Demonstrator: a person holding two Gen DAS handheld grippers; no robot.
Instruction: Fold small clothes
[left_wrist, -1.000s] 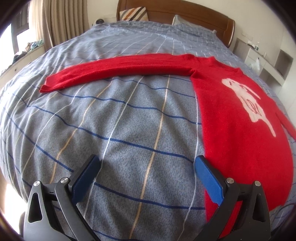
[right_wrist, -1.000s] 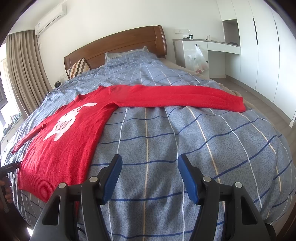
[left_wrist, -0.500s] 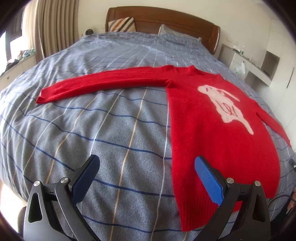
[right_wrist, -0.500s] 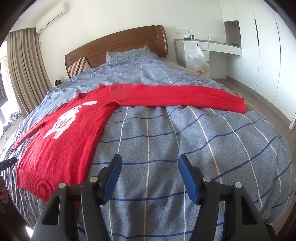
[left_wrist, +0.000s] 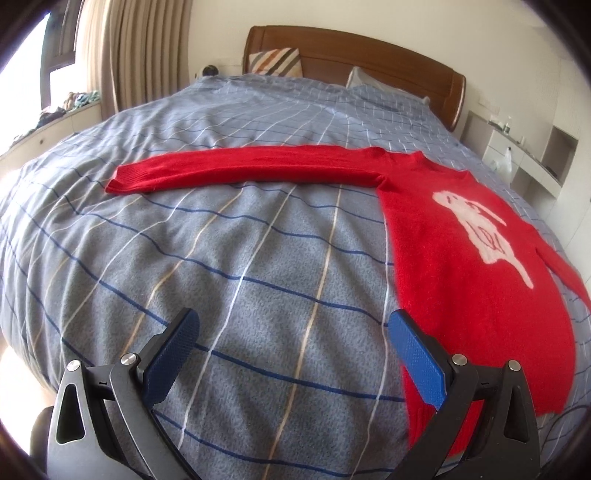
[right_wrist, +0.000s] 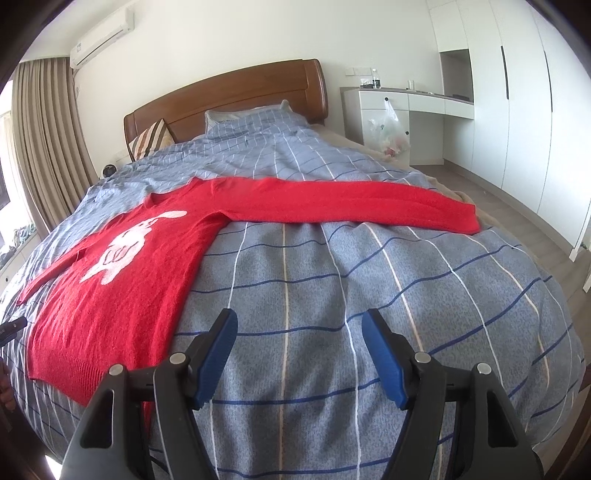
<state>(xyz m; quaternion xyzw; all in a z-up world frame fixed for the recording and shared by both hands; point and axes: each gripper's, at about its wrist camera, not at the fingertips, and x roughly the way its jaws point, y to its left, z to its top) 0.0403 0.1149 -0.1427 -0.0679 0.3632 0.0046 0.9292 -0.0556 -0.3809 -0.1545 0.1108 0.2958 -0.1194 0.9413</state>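
Red sweater (left_wrist: 461, 266) lies flat across the bed (left_wrist: 229, 258), hem at its foot edge, partly hidden behind the left gripper (left_wrist: 291, 350); both it and the right gripper (right_wrist: 299, 350) gape apart, holding nothing.

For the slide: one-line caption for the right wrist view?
Open right gripper hovers over a plaid bedspread, red sweater spread flat with sleeves outstretched.

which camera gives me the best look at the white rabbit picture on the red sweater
The right wrist view: the white rabbit design lies whole and clear of the frame edge on the red sweater. The left wrist view also shows it, but far to the right, stretched by the fisheye.
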